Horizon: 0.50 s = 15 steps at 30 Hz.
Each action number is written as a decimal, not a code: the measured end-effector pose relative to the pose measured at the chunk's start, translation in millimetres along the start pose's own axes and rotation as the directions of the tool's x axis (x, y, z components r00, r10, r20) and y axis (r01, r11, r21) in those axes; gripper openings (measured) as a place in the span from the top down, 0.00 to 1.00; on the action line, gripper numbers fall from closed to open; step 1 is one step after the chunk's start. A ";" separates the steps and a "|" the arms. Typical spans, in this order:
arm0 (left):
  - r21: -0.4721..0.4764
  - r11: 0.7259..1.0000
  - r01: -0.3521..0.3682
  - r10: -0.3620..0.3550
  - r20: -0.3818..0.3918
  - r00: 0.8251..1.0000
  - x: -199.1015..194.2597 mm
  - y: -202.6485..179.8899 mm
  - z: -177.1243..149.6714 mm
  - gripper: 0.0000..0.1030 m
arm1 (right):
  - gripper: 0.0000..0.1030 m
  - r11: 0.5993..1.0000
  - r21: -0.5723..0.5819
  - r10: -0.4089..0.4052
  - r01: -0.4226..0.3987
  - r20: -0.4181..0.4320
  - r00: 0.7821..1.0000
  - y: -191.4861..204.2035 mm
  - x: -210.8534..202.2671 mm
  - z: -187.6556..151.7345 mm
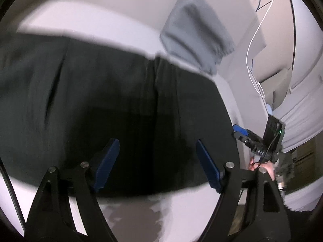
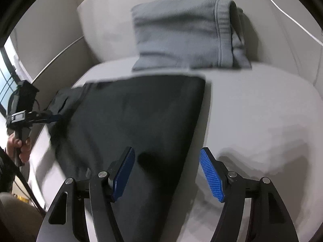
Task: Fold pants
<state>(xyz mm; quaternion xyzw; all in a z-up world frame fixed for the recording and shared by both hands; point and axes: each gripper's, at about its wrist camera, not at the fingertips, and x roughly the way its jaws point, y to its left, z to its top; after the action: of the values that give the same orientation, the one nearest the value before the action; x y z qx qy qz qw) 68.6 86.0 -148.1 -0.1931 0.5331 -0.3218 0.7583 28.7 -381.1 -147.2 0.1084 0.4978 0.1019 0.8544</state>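
Black pants (image 1: 113, 109) lie flat on a white padded surface (image 1: 84, 22), filling most of the left wrist view. My left gripper (image 1: 157, 147) is open above them, holding nothing. In the right wrist view the pants (image 2: 137, 117) lie as a dark folded slab with a straight right edge. My right gripper (image 2: 167, 155) is open above that edge, one finger over the cloth and one over the white surface (image 2: 262, 111). The right gripper also shows in the left wrist view (image 1: 240, 130) at the pants' right side. The left gripper shows in the right wrist view (image 2: 56, 118) at the pants' left end.
A folded grey garment (image 2: 181, 34) lies at the back of the surface, beyond the pants; it also shows in the left wrist view (image 1: 193, 30). A white cable (image 1: 260, 30) hangs by the wall at right. Beige walls border the surface.
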 end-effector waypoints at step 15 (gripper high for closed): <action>0.013 1.000 -0.010 0.010 -0.026 1.000 5.1 5.8 -43.8 0.79 | 0.59 0.999 0.042 0.000 0.001 -0.015 1.000 8.8 -19.8 -83.8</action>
<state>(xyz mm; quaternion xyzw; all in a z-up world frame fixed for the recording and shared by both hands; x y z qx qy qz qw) 30.5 88.9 -170.9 -0.1812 0.5420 -0.3238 0.7540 -54.6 -371.3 -168.6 0.1254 0.5063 0.0921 0.8482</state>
